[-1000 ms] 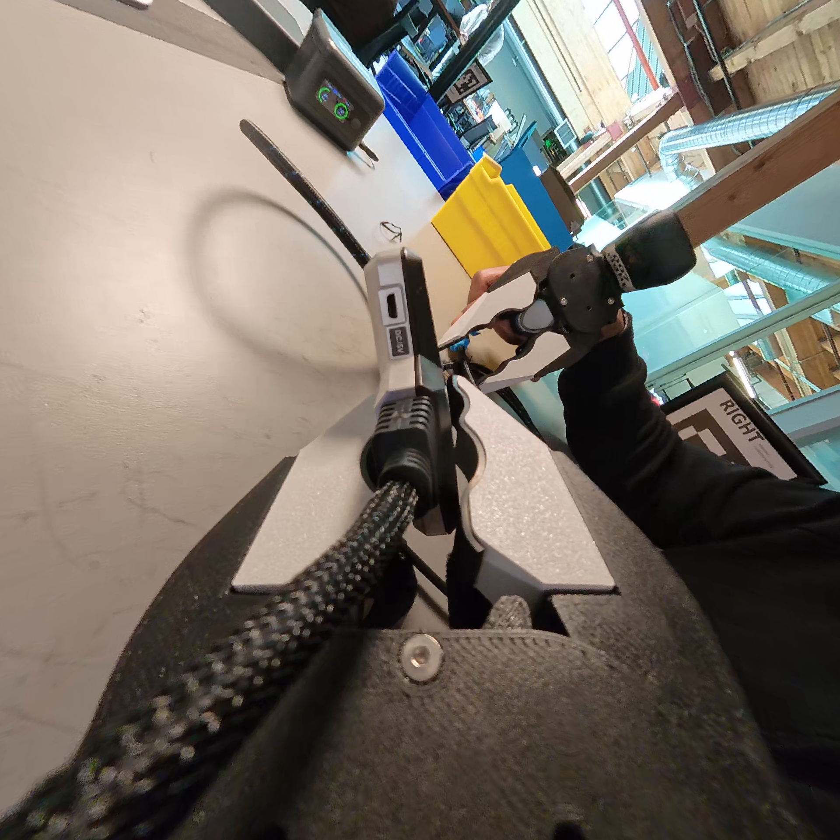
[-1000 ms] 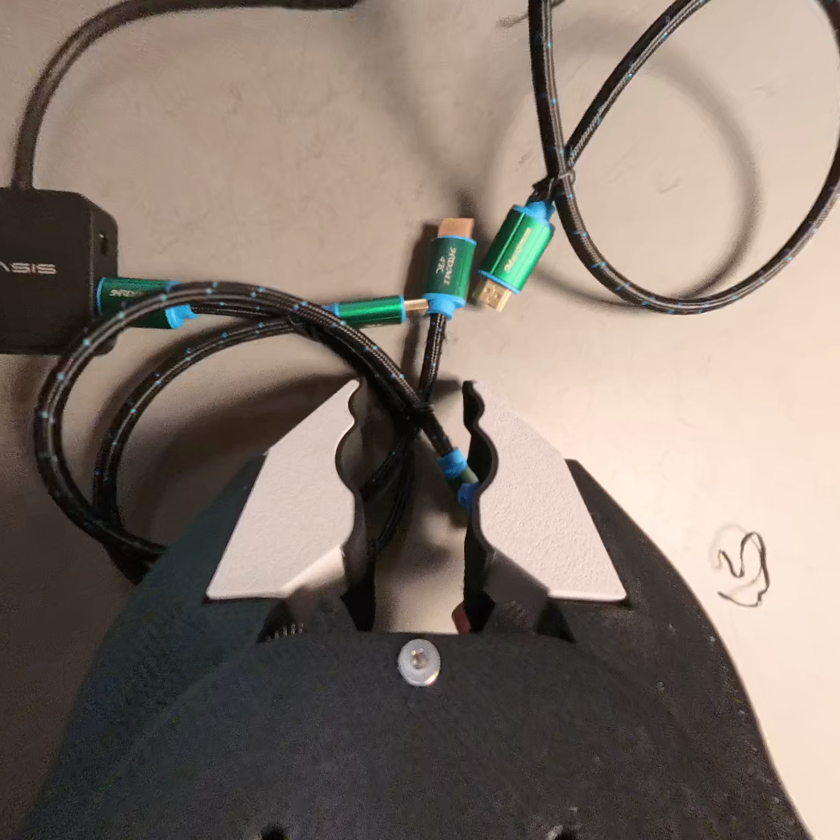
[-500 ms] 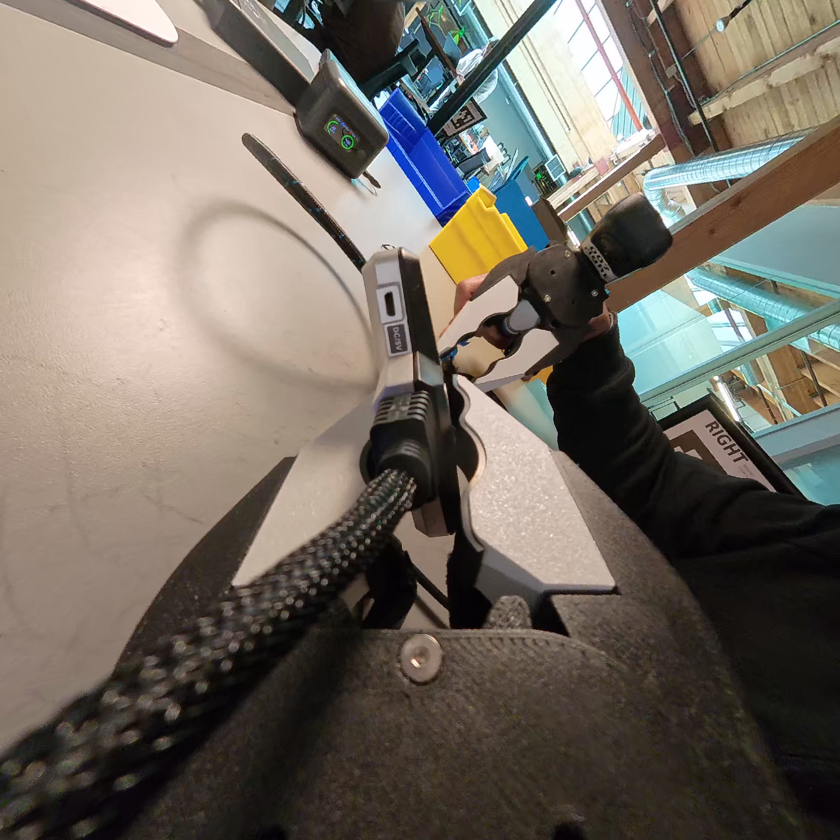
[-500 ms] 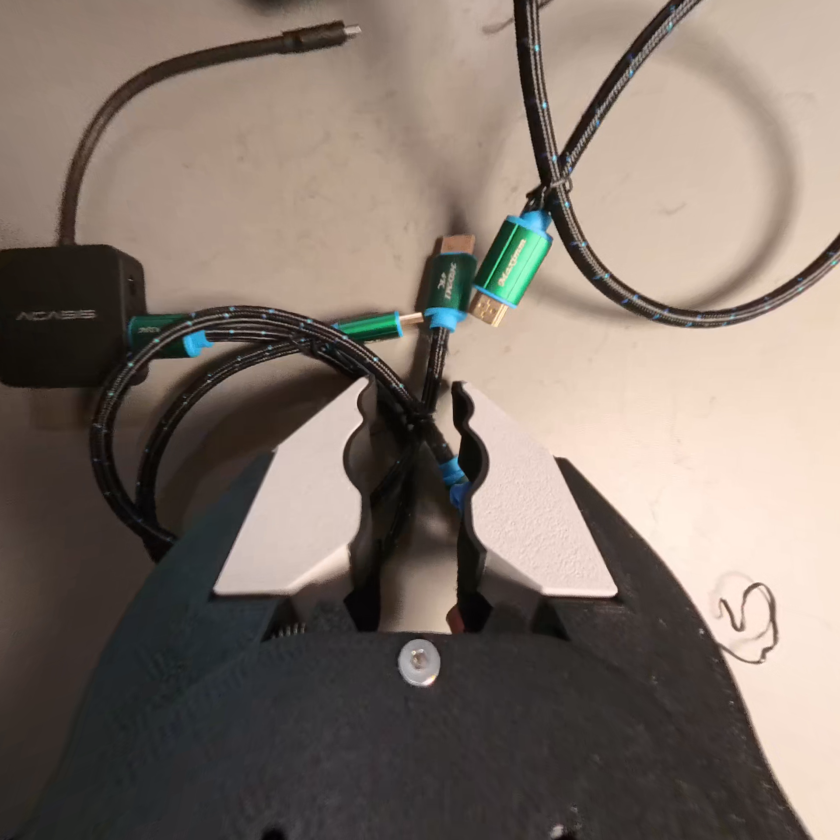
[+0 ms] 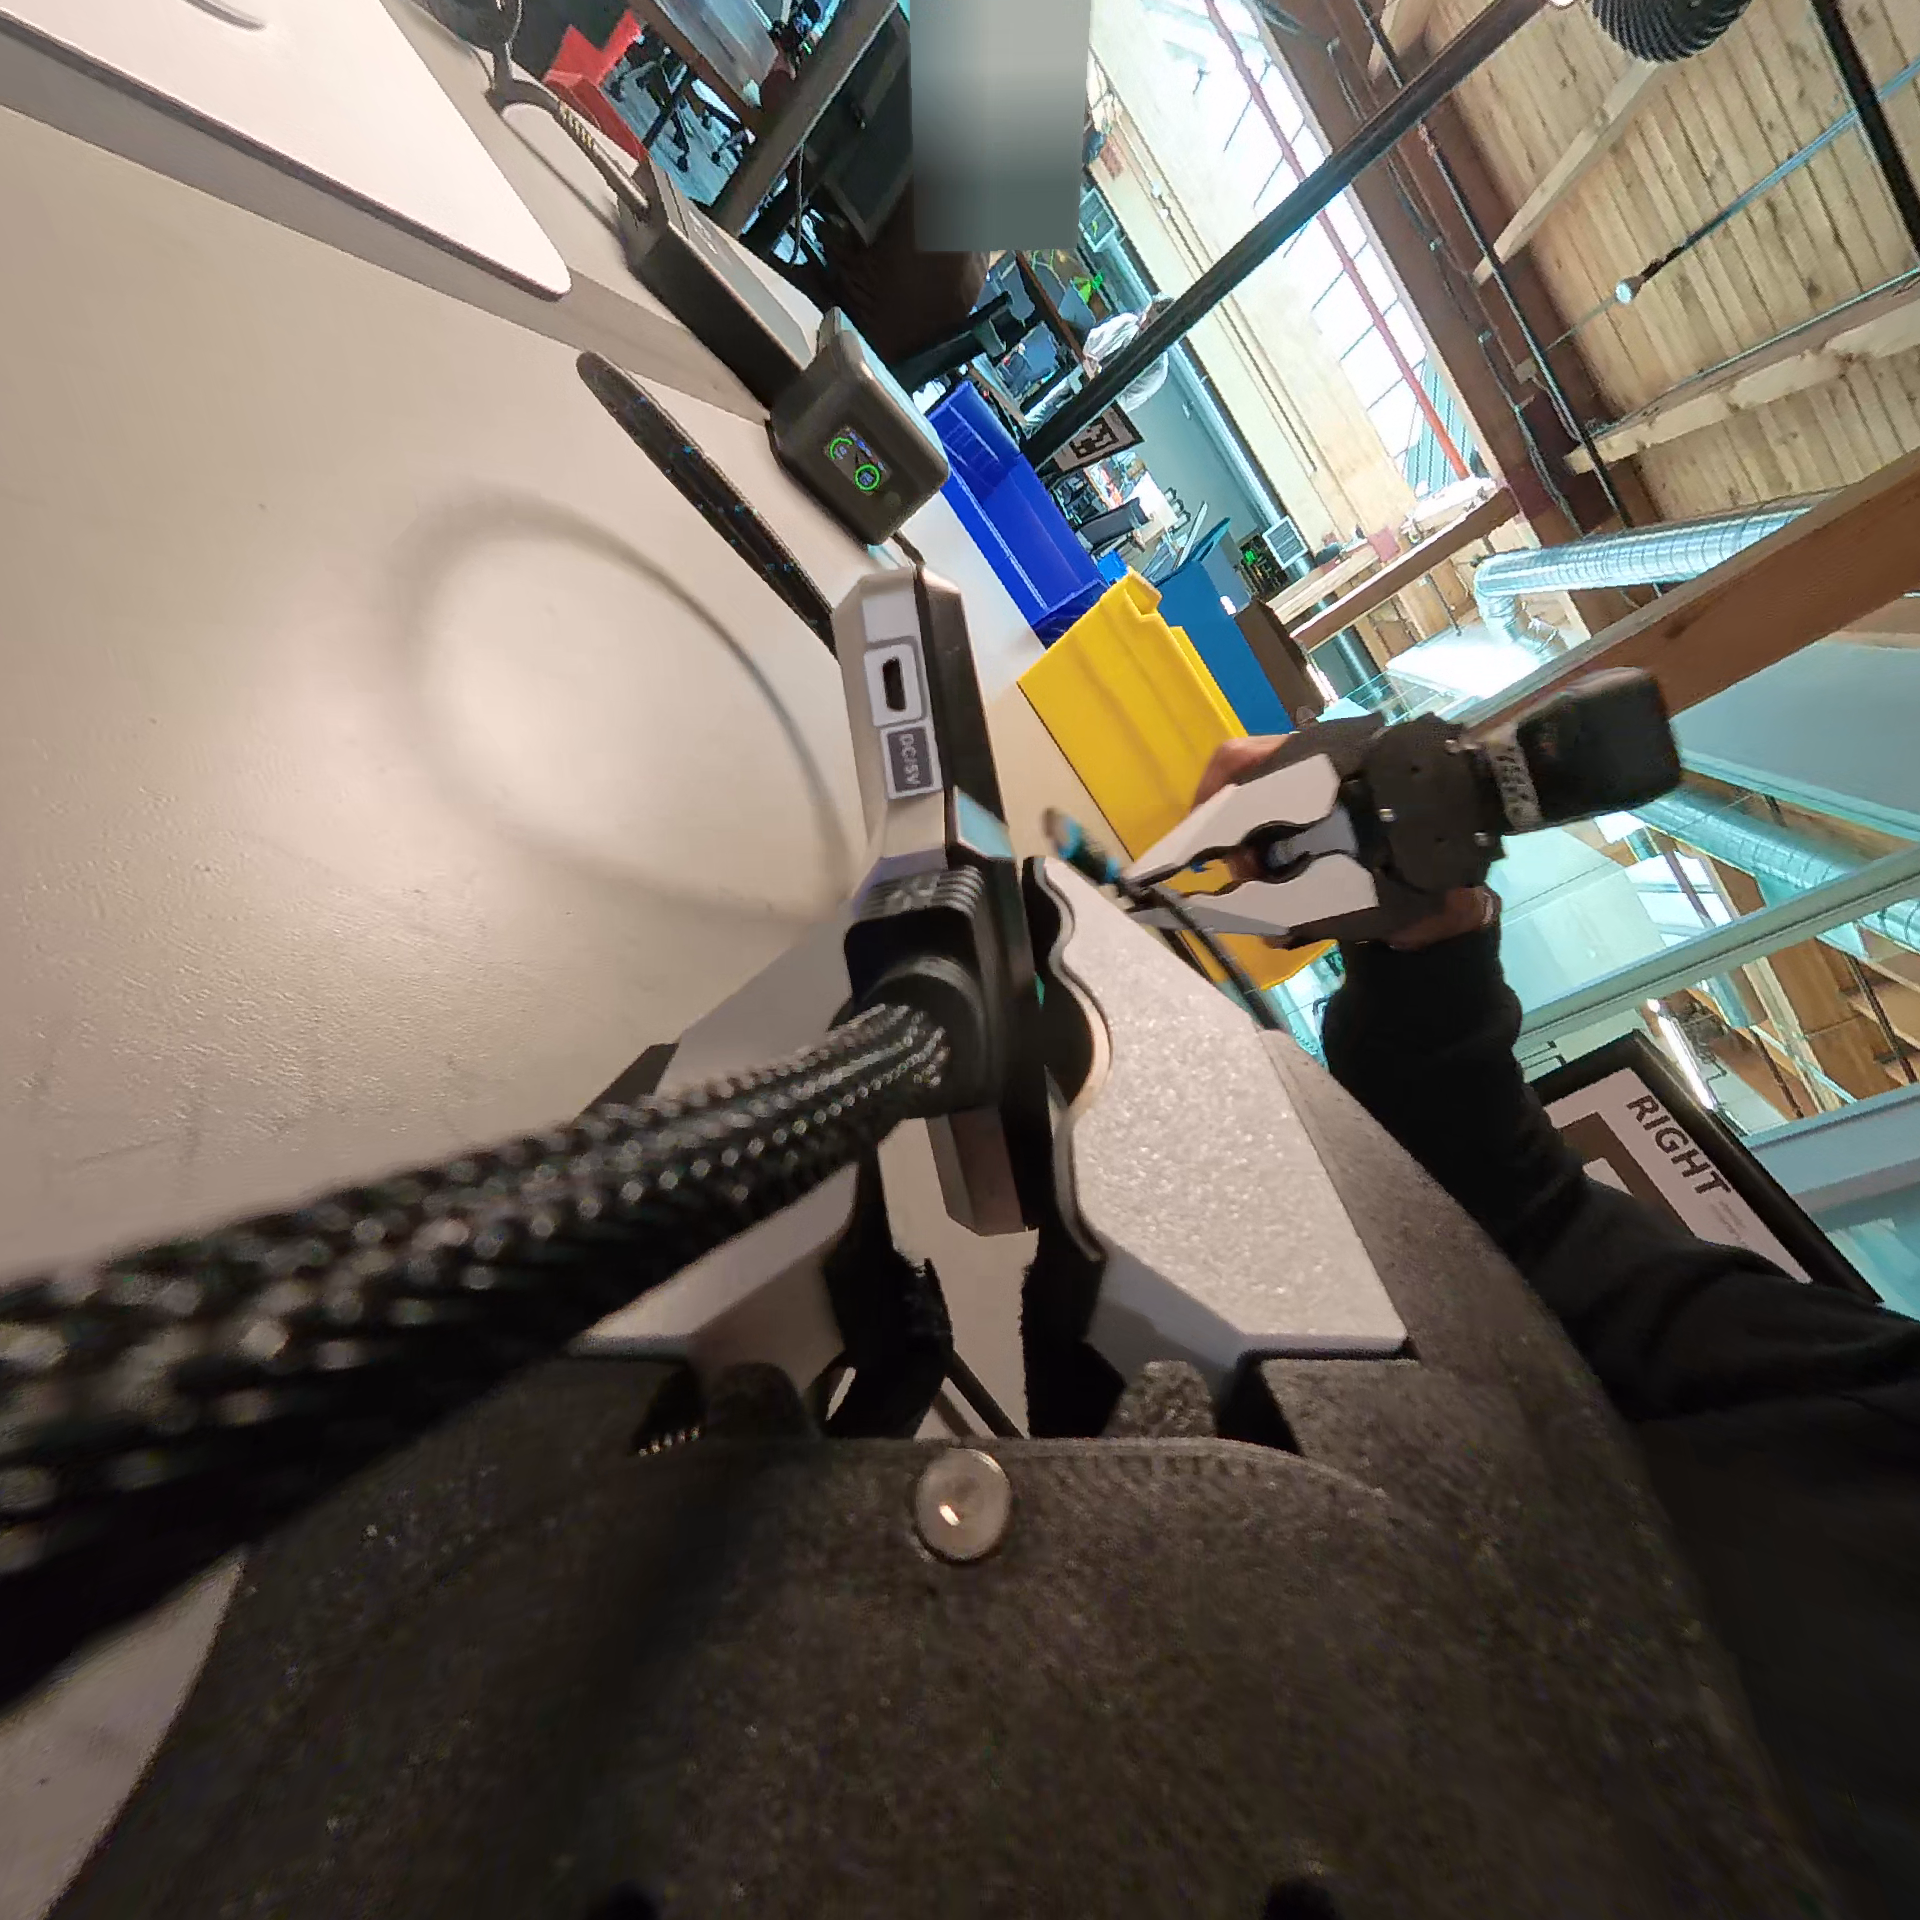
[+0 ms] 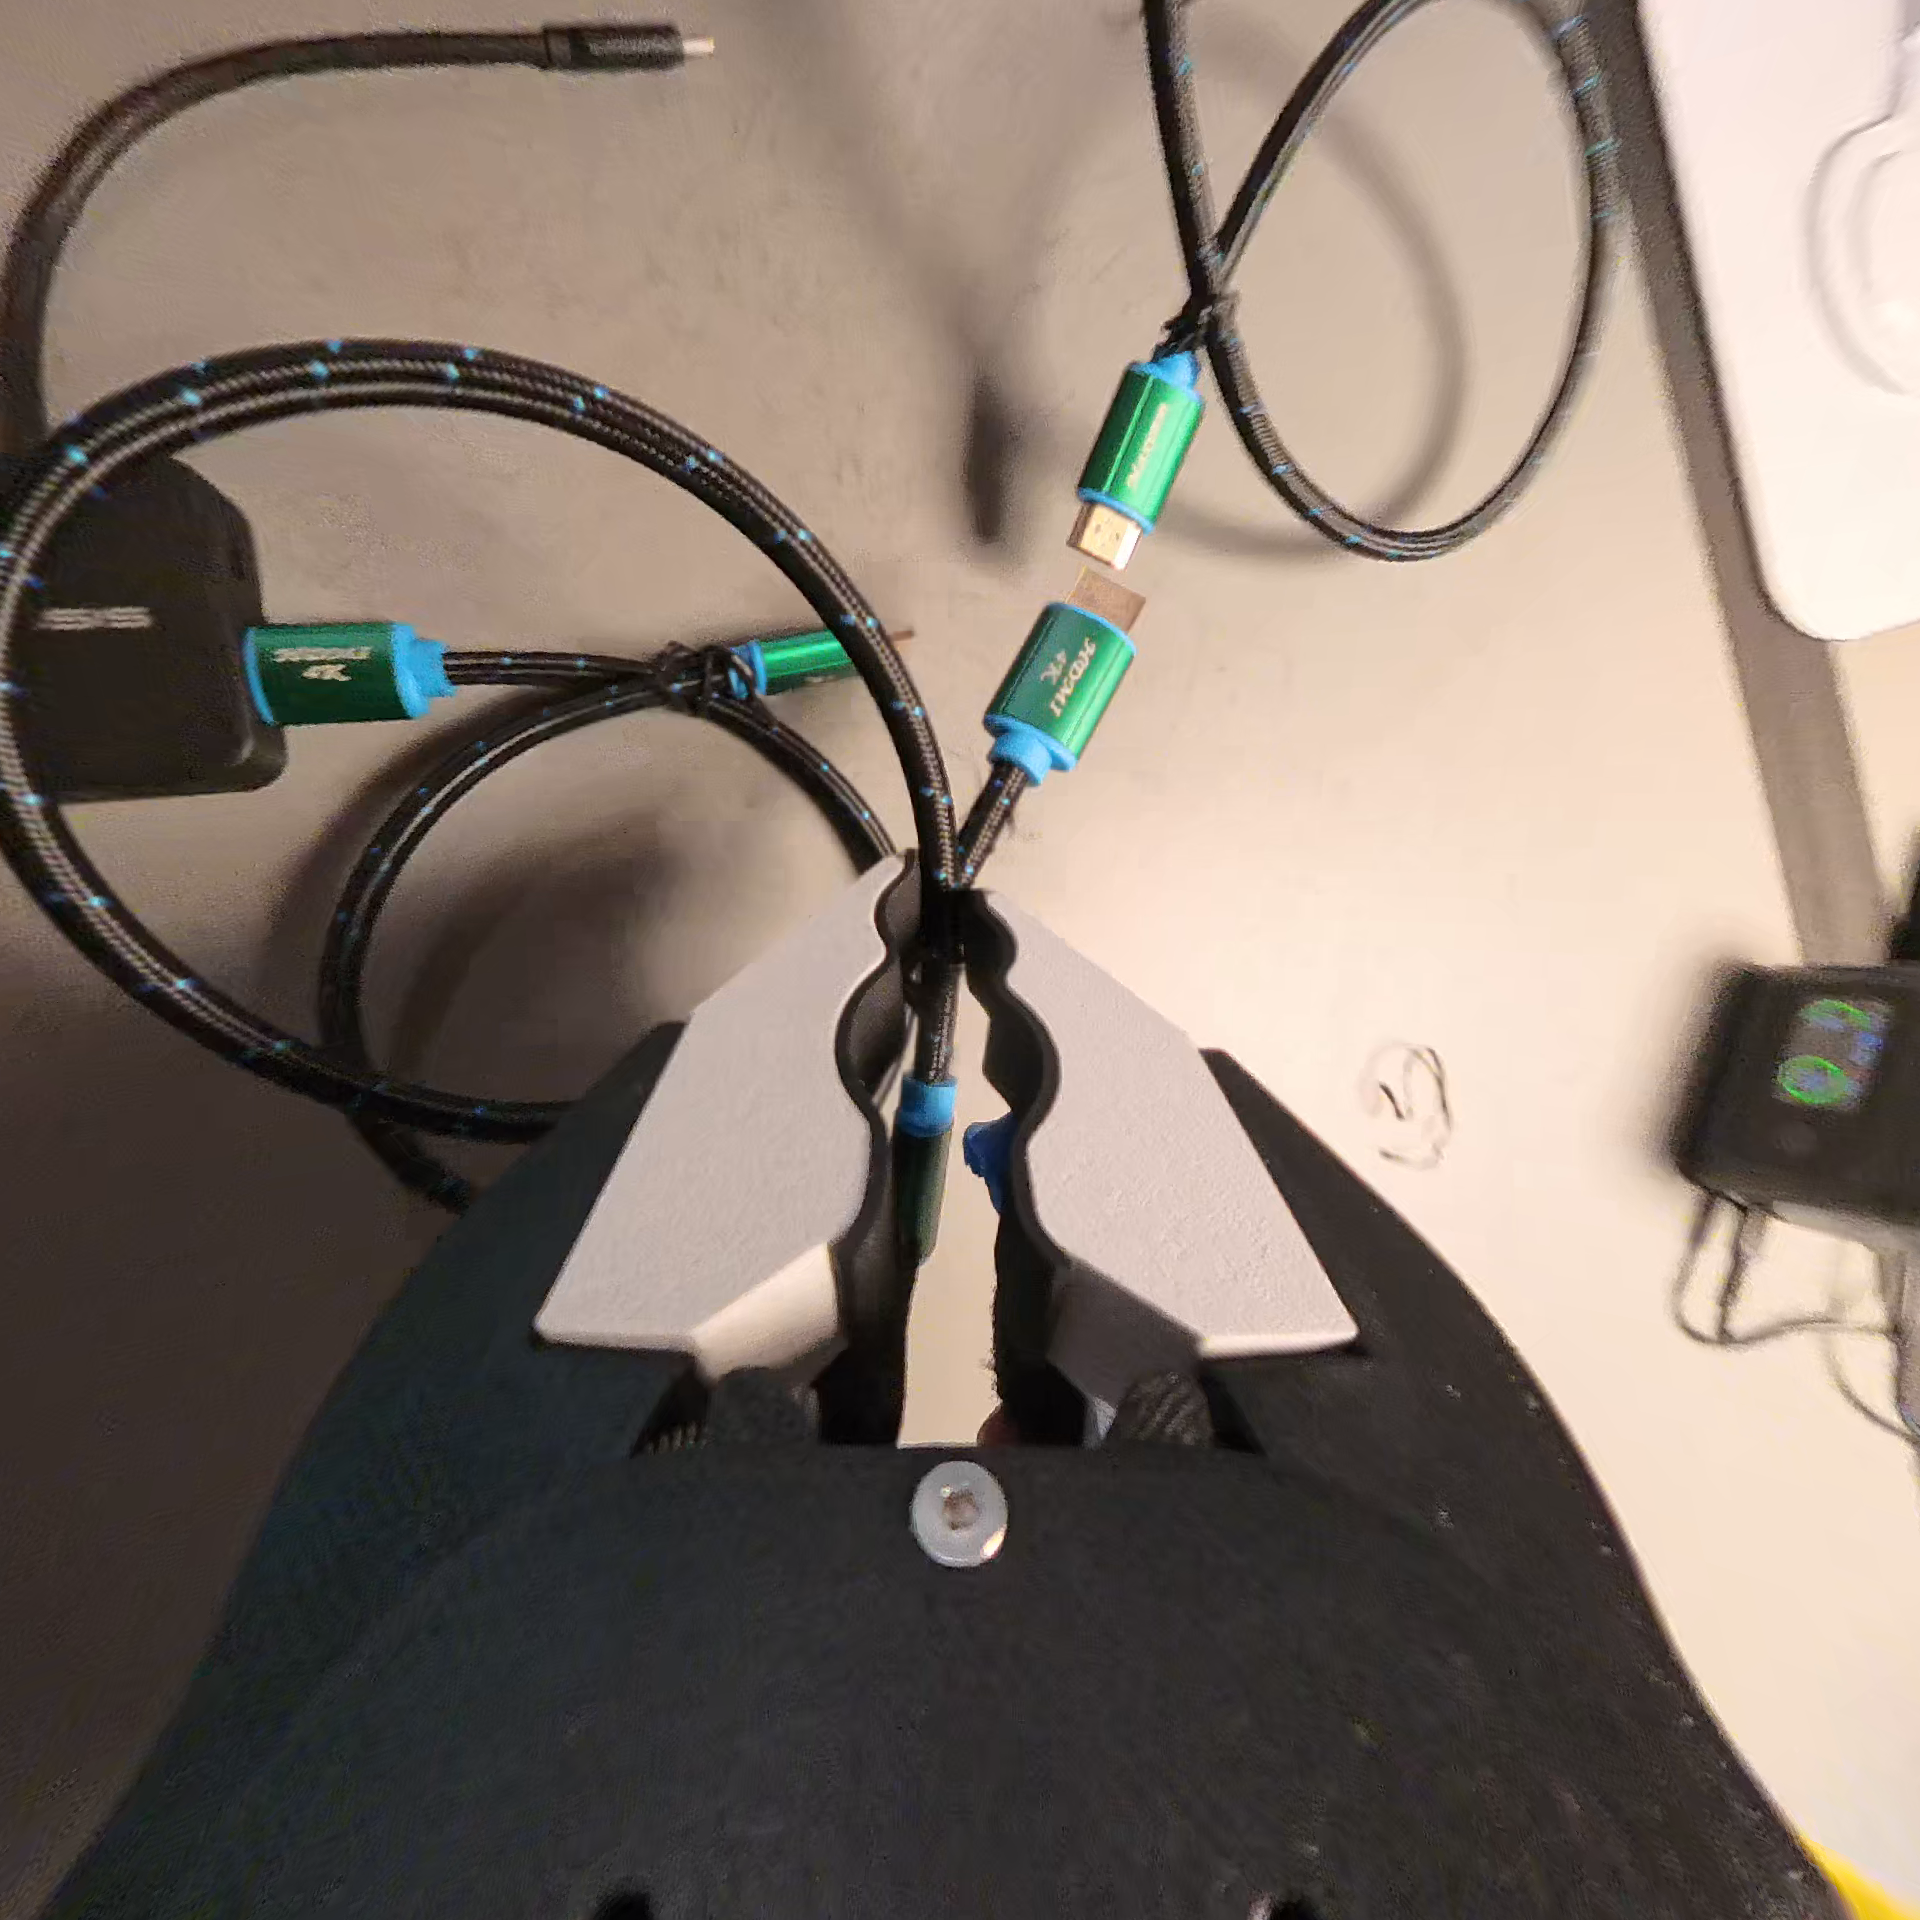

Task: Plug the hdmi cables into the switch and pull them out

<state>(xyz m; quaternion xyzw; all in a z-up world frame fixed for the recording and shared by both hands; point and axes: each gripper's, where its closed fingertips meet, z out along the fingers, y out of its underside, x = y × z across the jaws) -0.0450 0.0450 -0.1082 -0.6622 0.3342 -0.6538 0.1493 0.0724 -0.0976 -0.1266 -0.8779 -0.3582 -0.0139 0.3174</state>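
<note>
My left gripper (image 5: pixel 966 904) is shut on the silver and black switch (image 5: pixel 894 665), held edge-up over the table, with a thick black braided cable (image 5: pixel 623 1143) plugged into its near end. My right gripper (image 6: pixel 945 894) is shut on a black and blue braided HDMI cable (image 6: pixel 914 748), and a green plug (image 6: pixel 920 1164) sits between its fingers. That gripper also shows in the left wrist view (image 5: pixel 1247 862), apart from the switch. A free green plug (image 6: pixel 1060 675) rises from the tips. Another free green plug (image 6: pixel 1138 447) lies just beyond. A third green plug (image 6: pixel 332 670) sits in a black box (image 6: pixel 135 665).
A dark power bank (image 6: pixel 1808 1091) with green lights lies right; it also shows in the left wrist view (image 5: pixel 862 468). A white device (image 6: pixel 1818 312) is at the far right. A thin black cable (image 6: pixel 312 73) curves at top left. Yellow (image 5: pixel 1132 748) and blue (image 5: pixel 1008 499) bins stand past the table.
My right gripper has closed on the braided cable it was open around. Its view has shifted right, bringing the power bank in. The two free green plugs have come apart.
</note>
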